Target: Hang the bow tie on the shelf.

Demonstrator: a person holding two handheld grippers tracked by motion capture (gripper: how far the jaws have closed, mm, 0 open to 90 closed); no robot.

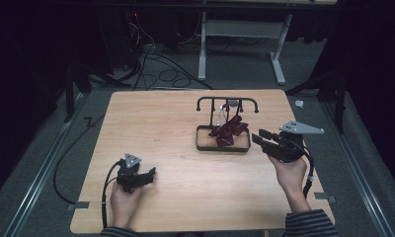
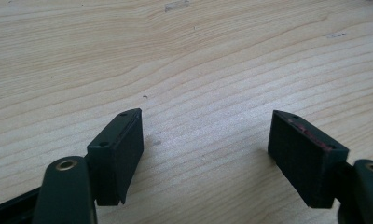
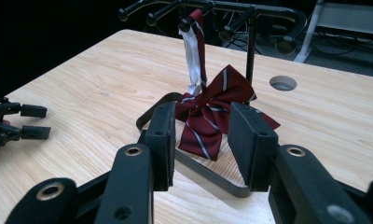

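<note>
High view: both released, right gripper (image 1: 262, 137) faces bow tie (image 1: 228, 129) on rack (image 1: 227, 100); left gripper (image 1: 148, 174) apart.

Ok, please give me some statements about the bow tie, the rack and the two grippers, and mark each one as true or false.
1. The bow tie hangs by its strap from a peg of the black rack. True.
2. The right gripper is shut on the bow tie. False: its jaws stand open, short of it.
3. The left gripper is open over bare table. True.
4. The bow tie is plain blue. False: it is dark red with pale stripes.
</note>
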